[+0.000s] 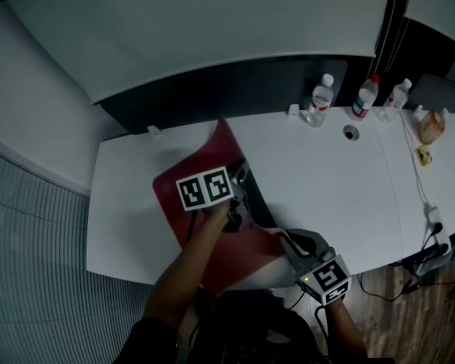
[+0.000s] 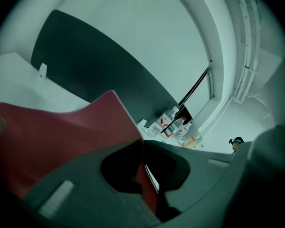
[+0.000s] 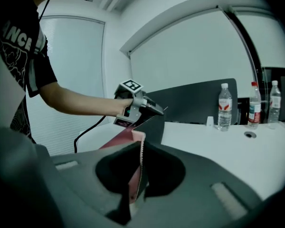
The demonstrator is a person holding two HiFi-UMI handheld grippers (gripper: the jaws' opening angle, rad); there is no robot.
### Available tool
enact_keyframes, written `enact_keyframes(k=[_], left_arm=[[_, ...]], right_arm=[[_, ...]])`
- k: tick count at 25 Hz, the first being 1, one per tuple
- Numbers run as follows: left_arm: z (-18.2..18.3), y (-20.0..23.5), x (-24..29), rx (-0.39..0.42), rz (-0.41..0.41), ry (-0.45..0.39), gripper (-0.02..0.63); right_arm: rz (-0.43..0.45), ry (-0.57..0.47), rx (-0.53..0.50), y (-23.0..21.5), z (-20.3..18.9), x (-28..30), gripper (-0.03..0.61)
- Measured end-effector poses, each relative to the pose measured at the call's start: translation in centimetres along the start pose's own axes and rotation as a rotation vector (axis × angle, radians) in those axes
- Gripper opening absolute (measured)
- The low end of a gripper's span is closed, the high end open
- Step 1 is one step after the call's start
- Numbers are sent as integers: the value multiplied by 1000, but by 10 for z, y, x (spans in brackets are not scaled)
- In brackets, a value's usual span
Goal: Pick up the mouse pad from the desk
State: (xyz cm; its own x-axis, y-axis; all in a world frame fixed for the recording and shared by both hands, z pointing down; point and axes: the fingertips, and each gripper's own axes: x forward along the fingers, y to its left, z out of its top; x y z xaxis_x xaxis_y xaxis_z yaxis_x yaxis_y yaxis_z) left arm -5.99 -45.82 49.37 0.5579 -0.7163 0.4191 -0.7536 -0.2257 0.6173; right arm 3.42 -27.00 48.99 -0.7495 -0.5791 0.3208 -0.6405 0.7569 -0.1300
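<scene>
Red mouse pad (image 1: 205,154) sits centre-left in the head view, over the white bench (image 1: 326,188), bent and partly lifted. Its far corner stands up toward the dark partition (image 1: 235,89), and its near part reaches past the bench's front edge at lower centre. Cannot tell whether its left edge rests on the bench. Left gripper (image 1: 241,184) is at the middle of the pad. In the left gripper view its jaws are pressed together on the pad (image 2: 57,132), with the red sheet running through the gap at the left gripper (image 2: 142,144) and rising to upper left of it. Right gripper (image 1: 287,240) is at the pad's lower-right corner. In the right gripper view the right gripper (image 3: 141,148) is clamped on the pad's thin edge (image 3: 119,140), which stands upright between the jaws. That view also shows the left gripper (image 3: 157,110) up and left of centre, holding the raised fold. Three water bottles (image 1: 317,101) stand at the bench's far edge, upper right, well apart from the pad.
</scene>
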Motion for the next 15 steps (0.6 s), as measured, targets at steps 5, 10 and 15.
enact_keyframes(k=[5,10,15], left_arm=[[14,-6,-34,-2,5,-93,17],[26,-14,-69,10,21,-164,17],[36,-16,-102,14,35,-236,17]], right_arm=[[-24,-48,-22,-3,17,-13,17],[-11,-82,-48,10,35,-19,17],[-8,-108,-65,17,48,-19,17]])
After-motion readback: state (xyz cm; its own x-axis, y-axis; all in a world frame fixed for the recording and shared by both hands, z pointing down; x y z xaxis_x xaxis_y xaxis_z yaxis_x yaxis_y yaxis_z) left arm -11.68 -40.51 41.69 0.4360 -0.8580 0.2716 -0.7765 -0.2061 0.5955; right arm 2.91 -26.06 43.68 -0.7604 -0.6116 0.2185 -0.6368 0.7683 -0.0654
